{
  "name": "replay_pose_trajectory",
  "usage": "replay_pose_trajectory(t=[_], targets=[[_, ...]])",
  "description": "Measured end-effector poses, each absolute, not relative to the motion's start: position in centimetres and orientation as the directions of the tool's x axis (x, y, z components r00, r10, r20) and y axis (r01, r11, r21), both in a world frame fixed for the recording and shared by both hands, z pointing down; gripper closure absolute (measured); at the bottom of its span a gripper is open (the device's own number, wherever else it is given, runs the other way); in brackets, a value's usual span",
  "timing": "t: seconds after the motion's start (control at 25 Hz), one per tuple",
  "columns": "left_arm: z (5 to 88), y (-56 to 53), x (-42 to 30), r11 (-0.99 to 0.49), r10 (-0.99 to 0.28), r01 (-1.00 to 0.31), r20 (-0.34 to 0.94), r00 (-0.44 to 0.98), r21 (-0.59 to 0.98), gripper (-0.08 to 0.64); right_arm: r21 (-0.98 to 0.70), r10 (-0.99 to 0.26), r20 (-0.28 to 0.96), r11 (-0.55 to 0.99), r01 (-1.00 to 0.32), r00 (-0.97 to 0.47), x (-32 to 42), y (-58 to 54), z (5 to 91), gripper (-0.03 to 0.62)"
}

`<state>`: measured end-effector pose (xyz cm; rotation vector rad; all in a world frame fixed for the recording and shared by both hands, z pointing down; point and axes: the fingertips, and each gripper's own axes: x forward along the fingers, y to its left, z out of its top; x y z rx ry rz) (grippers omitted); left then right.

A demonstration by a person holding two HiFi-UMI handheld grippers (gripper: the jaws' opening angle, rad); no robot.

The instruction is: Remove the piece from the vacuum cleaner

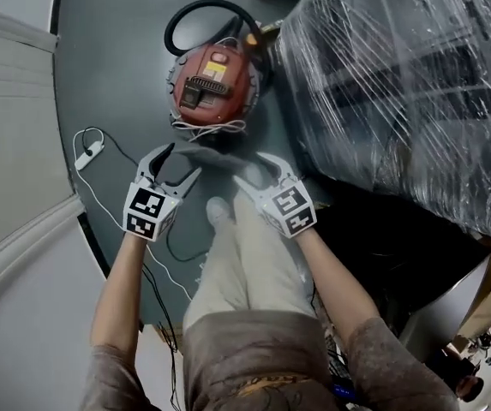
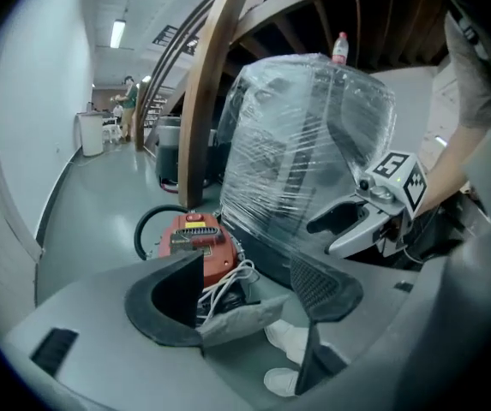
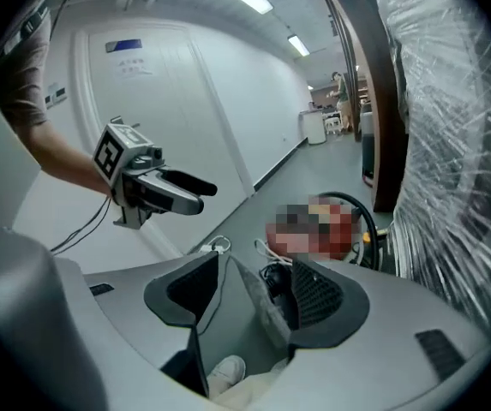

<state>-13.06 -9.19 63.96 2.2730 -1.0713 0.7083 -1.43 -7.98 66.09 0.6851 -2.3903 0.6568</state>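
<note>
A smooth grey-green floor (image 1: 116,50) runs ahead of us, bounded on the left by a pale wall (image 1: 9,92). On it stands the round red vacuum cleaner (image 1: 213,88), with a black grille and a yellow label on its lid. A black hose (image 1: 195,14) loops behind it, and a white cord (image 1: 219,129) is bunched along its near edge. We cannot tell which part is the piece to come off.

We hold the left hand-held gripper (image 1: 183,161) and the right hand-held gripper (image 1: 249,168) side by side in the air on the near side of the cleaner. Both are tilted down towards it. Each has its jaws wide apart with nothing between the pads. Through the left one's gap we see the red body and the white cord farther off. Neither gripper touches the cleaner.

Our own leg in beige trousers (image 1: 245,255), ending in a white shoe (image 1: 219,211), lies between the two grippers and points towards the cleaner. A bulky load wrapped in clear plastic film (image 1: 399,75) stands just beside the cleaner on its right, with a small bottle (image 2: 340,48) on top. A thin white cable with a small plug block (image 1: 91,152) trails on the floor to the left. A curved wooden beam (image 2: 206,101) rises just behind the cleaner, and a person (image 2: 128,99) stands far down the hall.
</note>
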Motion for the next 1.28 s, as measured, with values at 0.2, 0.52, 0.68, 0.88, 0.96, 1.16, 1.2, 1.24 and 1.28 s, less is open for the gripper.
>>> replay_pose_trajectory(t=[0.2,0.52,0.68,0.88,0.96,1.16,1.2,1.24,1.28], targets=[[72.1,-8.7,-12.0,-0.611,-0.432,-0.755,0.699,0.57,0.239,0.265,-0.296,-0.225,0.68,0.787,-0.542,-0.698,-2.3,-6.4,74.3,0.353],[81.6,-8.7,-11.4,-0.701,-0.329,-0.686,0.766,0.553,0.194,0.265,-0.278,-0.16,0.713,0.83,-0.484,-0.683,-3.4,-6.2,83.1,0.353],[84.3,-9.2,-11.7,-0.728,-0.292,-0.66,0.786,0.545,0.187,0.265,-0.269,-0.131,0.725,0.85,-0.453,-0.677,-4.2,-6.7,86.0,0.353],[86.2,-9.2,-11.5,-0.798,-0.214,-0.577,0.815,0.539,0.173,0.268,-0.256,-0.081,0.749,0.88,-0.4,-0.657,-5.1,-6.7,88.3,0.358],[86.3,-9.4,-11.5,-0.82,-0.201,-0.55,0.821,0.534,0.157,0.315,-0.259,-0.065,0.752,0.886,-0.385,-0.656,-5.4,-6.6,88.6,0.402],[86.7,-9.5,-11.2,-0.888,-0.164,-0.448,0.84,0.518,0.103,0.367,-0.263,-0.053,0.761,0.886,-0.383,-0.646,-5.4,-6.5,89.1,0.453],[86.8,-9.4,-11.0,-0.9,-0.152,-0.424,0.842,0.517,0.098,0.371,-0.266,-0.049,0.761,0.886,-0.38,-0.647,-5.5,-6.4,89.1,0.464],[86.9,-9.3,-10.8,-0.91,-0.138,-0.403,0.845,0.517,0.097,0.384,-0.267,-0.046,0.761,0.887,-0.377,-0.648,-5.5,-6.3,89.1,0.475],[87.0,-9.3,-10.6,-0.916,-0.126,-0.388,0.846,0.517,0.101,0.395,-0.268,-0.043,0.76,0.888,-0.374,-0.648,-5.6,-6.2,89.1,0.487]])
